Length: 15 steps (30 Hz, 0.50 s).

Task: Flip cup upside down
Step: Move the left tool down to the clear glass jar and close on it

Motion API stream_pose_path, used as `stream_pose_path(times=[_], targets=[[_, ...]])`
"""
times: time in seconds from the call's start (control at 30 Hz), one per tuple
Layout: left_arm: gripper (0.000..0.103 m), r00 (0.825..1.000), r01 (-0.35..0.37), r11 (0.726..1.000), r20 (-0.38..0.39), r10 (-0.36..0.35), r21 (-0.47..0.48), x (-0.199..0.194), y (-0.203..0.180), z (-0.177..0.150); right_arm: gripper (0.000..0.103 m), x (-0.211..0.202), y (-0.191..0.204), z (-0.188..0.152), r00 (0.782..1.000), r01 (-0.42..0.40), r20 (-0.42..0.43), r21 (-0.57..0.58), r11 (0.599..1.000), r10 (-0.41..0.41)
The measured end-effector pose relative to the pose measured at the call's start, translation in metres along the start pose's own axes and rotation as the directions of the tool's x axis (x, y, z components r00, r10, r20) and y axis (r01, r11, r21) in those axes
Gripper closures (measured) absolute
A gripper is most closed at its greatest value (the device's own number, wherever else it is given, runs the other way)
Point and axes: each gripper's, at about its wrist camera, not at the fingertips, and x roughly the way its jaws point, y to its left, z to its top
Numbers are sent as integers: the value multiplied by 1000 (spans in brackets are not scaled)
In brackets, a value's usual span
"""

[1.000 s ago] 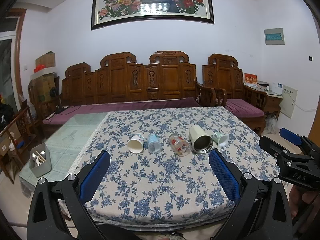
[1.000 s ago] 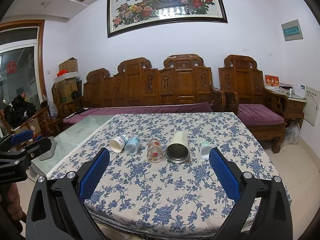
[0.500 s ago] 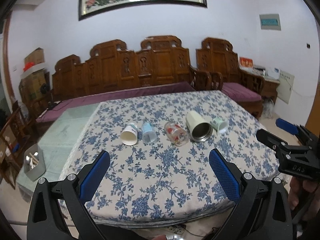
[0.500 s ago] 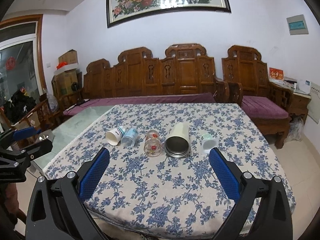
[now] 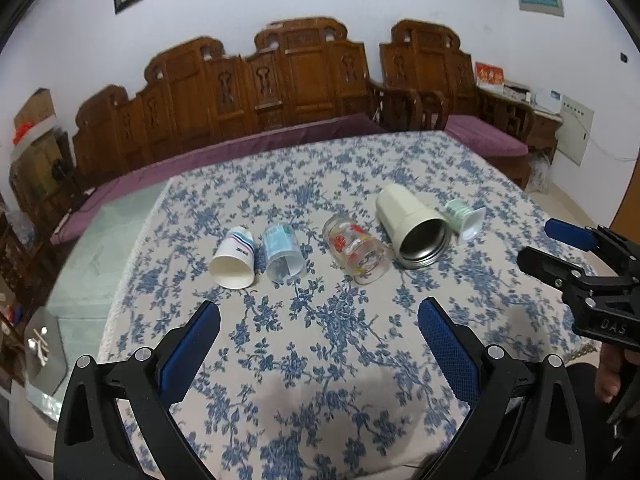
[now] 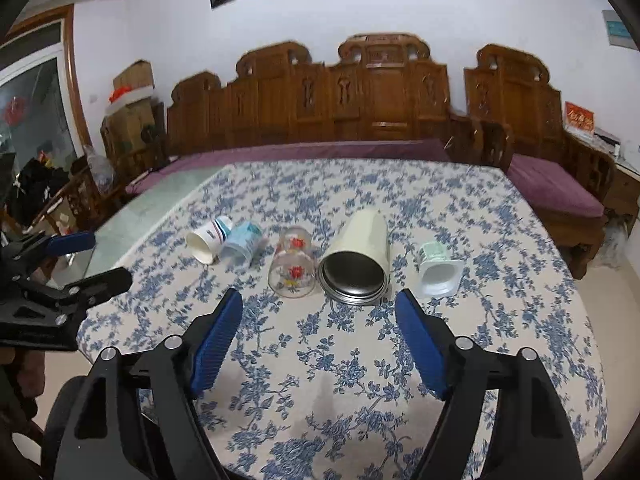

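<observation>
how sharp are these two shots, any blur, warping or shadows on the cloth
Left wrist view: soft motion blur over the sofa and the cups, such as the paper cup; fisheye bends the room; a faint shadow on the tablecloth between the left tongs. Right wrist view: similar blur and bending, a dim shadow near the right tongs; the metal cup reads clearly.

Dim, even indoor light; slight motion blur, fisheye-warped edges w/ dark vignette.

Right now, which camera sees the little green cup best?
The right wrist view. There the little green cup lies on its side, whole and unblocked, with its white square mouth facing the camera. In the left wrist view the little green cup looks smaller, partly hidden behind the big cream tumbler.
</observation>
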Motion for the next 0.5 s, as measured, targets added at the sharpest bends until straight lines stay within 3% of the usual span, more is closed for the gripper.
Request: stream_pose_path(times=[0.17, 0.5], targets=[[8, 998, 21, 1000, -55, -22, -22, 44, 6, 16, 26, 34, -13, -1, 997, -13, -73, 13, 1000, 14], [16, 984, 70, 995, -162, -80, -67, 121, 6, 61, 27, 70, -26, -1, 991, -14, -135, 14, 1000, 15]])
